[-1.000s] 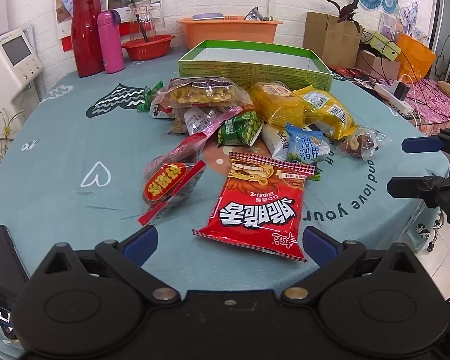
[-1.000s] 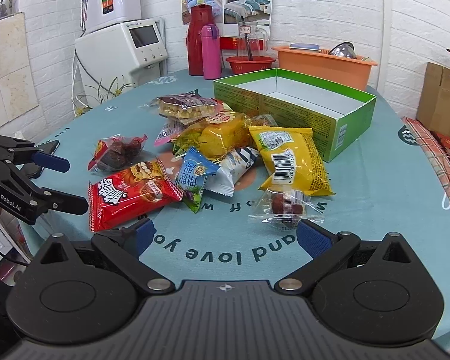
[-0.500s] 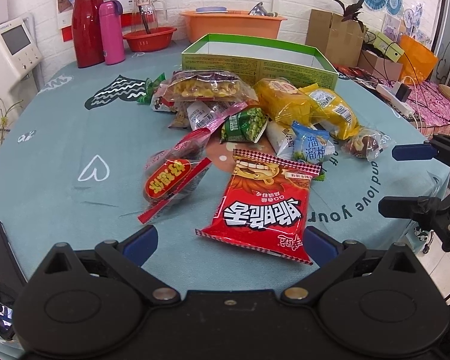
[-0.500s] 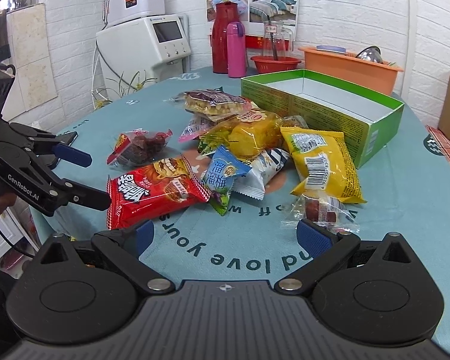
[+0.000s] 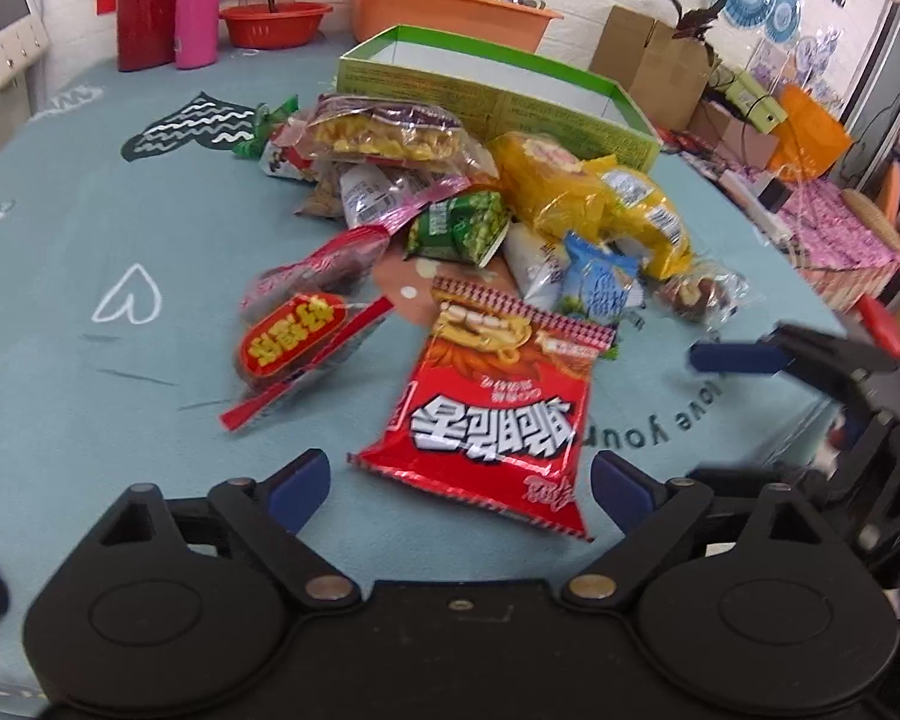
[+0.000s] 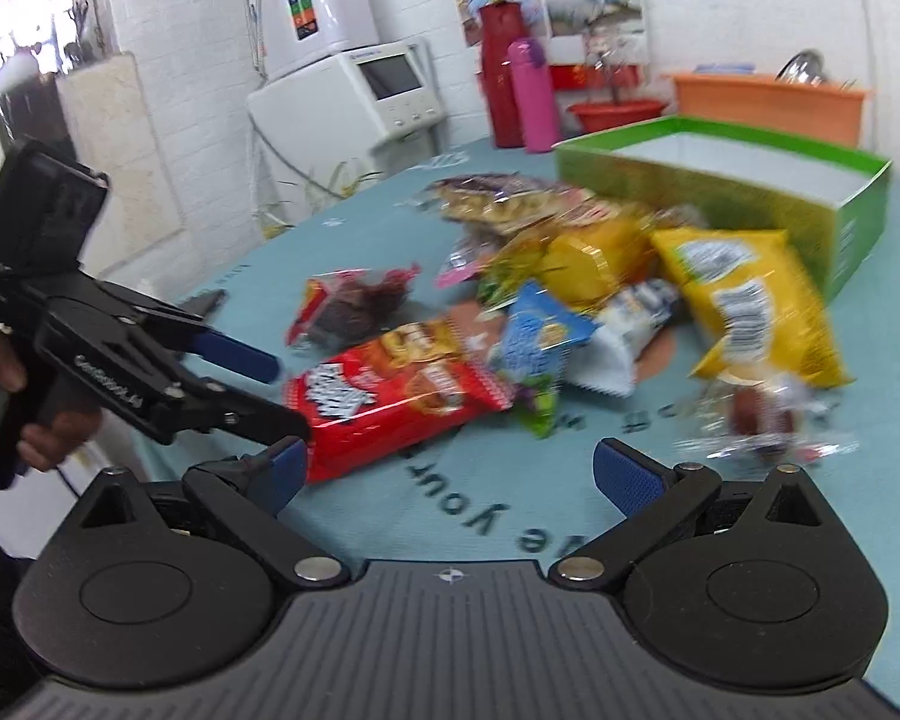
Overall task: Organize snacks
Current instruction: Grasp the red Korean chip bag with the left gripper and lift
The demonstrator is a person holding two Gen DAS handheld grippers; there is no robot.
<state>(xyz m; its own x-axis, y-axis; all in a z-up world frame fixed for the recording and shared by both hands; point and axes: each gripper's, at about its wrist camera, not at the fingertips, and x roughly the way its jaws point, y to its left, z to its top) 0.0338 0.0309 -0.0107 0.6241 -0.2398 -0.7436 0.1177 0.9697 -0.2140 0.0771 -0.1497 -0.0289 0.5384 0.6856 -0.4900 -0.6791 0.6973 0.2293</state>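
A pile of snack packets lies on the teal tablecloth [image 5: 60, 276] in front of an open green box [image 5: 498, 96], which also shows in the right wrist view [image 6: 744, 192]. A big red chip bag [image 5: 498, 408] lies nearest my left gripper [image 5: 459, 480], which is open and empty just short of it. The same red bag [image 6: 390, 402] shows in the right wrist view. My right gripper [image 6: 450, 474] is open and empty near the table's edge. A yellow bag [image 6: 756, 300], a blue packet [image 6: 540, 336] and a clear candy packet [image 6: 756, 414] lie beyond it.
A red flask [image 5: 147, 0], a pink bottle [image 5: 198, 0], a red bowl [image 5: 273, 24] and an orange tub [image 5: 450, 6] stand at the table's back. A white appliance [image 6: 354, 96] stands beside the table. Cardboard boxes [image 5: 648, 60] and clutter sit off the right side.
Both grippers have moved in toward the snack pile. The left gripper is closer to the red chip bag. The right gripper has swung in beside the left one. Both stay open.
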